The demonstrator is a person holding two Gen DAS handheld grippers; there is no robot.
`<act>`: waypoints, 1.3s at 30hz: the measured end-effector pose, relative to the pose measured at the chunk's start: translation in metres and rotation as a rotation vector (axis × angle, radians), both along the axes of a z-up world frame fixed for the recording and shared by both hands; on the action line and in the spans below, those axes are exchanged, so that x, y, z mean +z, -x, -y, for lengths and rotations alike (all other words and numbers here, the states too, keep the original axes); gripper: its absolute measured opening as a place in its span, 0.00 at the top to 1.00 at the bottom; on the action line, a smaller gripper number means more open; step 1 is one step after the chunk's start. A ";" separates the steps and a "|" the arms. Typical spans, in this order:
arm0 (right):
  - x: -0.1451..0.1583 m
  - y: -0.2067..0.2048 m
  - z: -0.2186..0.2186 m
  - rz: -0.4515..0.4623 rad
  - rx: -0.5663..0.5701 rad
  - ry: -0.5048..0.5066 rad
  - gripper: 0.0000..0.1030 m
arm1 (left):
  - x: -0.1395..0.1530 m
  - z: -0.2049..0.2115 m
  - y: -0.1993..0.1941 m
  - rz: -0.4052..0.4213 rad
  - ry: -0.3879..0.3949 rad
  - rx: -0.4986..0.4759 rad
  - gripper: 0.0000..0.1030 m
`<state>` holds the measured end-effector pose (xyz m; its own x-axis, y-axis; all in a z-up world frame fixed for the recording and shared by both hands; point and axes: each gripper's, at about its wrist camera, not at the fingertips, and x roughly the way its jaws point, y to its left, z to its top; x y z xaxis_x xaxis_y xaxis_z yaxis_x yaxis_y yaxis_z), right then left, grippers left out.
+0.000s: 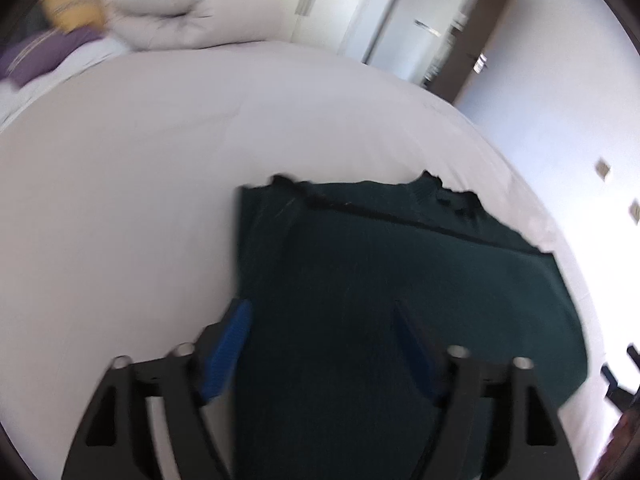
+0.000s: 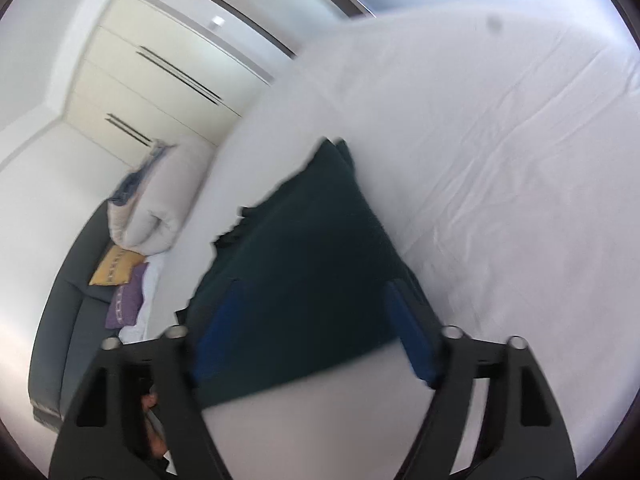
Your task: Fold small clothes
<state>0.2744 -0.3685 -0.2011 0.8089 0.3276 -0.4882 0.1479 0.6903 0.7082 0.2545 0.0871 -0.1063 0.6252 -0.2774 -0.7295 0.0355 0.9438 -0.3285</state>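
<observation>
both tongs [image 1: 322,320] [image 2: 316,300] gape apart over a dark green ribbed knit [image 1: 400,272] [image 2: 304,224] on wrinkled white sheet [image 1: 140,180] [image 2: 500,160].

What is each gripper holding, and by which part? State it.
Nothing is held. The left gripper and right gripper both stand open over the dark green garment, which lies on the white bed sheet, with no cloth pinched between their fingers.

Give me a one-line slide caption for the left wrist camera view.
Open left gripper hovers over a dark green garment lying on the white bed sheet.
</observation>
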 end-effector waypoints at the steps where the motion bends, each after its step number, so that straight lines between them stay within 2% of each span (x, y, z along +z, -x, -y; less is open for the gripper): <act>1: 0.003 0.007 -0.004 0.009 0.015 0.011 0.26 | 0.003 -0.009 0.010 -0.011 0.035 0.024 0.07; 3: 0.012 0.022 -0.008 0.010 0.049 0.016 0.26 | 0.005 -0.031 0.033 -0.021 0.173 0.043 0.07; 4: 0.013 0.027 -0.012 0.010 0.068 0.010 0.26 | 0.002 -0.041 0.042 -0.053 0.235 0.058 0.07; 6: 0.018 0.041 -0.007 0.011 0.107 -0.005 0.26 | -0.006 -0.054 0.049 -0.116 0.298 0.079 0.08; 8: 0.018 0.043 -0.021 0.011 0.145 -0.015 0.26 | -0.018 -0.062 0.052 -0.169 0.371 0.063 0.16; 10: 0.023 0.045 -0.024 0.007 0.173 -0.025 0.26 | -0.028 -0.062 0.049 -0.214 0.427 0.032 0.19; 13: 0.029 0.047 -0.040 0.014 0.219 -0.043 0.26 | -0.035 -0.061 0.044 -0.243 0.477 0.018 0.20; 15: 0.036 0.061 -0.033 0.019 0.254 -0.054 0.26 | -0.038 -0.062 0.040 -0.270 0.500 0.026 0.21; 21: 0.055 0.066 -0.051 0.023 0.343 -0.067 0.26 | -0.043 -0.053 0.021 -0.351 0.480 -0.027 0.21; 25: 0.072 0.047 -0.078 0.030 0.409 -0.066 0.26 | -0.051 -0.062 0.009 -0.393 0.597 -0.035 0.22; 27: 0.081 0.032 -0.098 0.034 0.448 -0.057 0.26 | -0.050 -0.059 0.006 -0.401 0.575 -0.070 0.24; 29: 0.088 0.023 -0.112 0.032 0.476 -0.050 0.26 | -0.047 -0.052 0.003 -0.402 0.545 -0.109 0.29; 30: 0.090 0.015 -0.121 0.028 0.492 -0.051 0.26 | -0.047 -0.051 0.003 -0.404 0.552 -0.121 0.35; 32: 0.092 -0.002 -0.139 0.015 0.518 -0.047 0.26 | -0.054 -0.052 0.003 -0.421 0.617 -0.130 0.47; 33: 0.093 -0.011 -0.149 0.009 0.533 -0.048 0.26 | -0.058 -0.051 0.004 -0.430 0.637 -0.126 0.56; 36: 0.088 -0.044 -0.180 -0.032 0.584 -0.055 0.26 | -0.062 -0.047 0.008 -0.425 0.652 -0.132 0.71; 37: 0.085 -0.054 -0.189 -0.048 0.598 -0.056 0.26 | -0.062 -0.047 0.009 -0.418 0.658 -0.126 0.81; 38: 0.082 -0.065 -0.198 -0.057 0.609 -0.058 0.26 | -0.062 -0.048 0.010 -0.413 0.669 -0.121 0.86; 39: 0.076 -0.080 -0.210 -0.077 0.637 -0.073 0.26 | -0.063 -0.051 0.011 -0.400 0.695 -0.112 0.86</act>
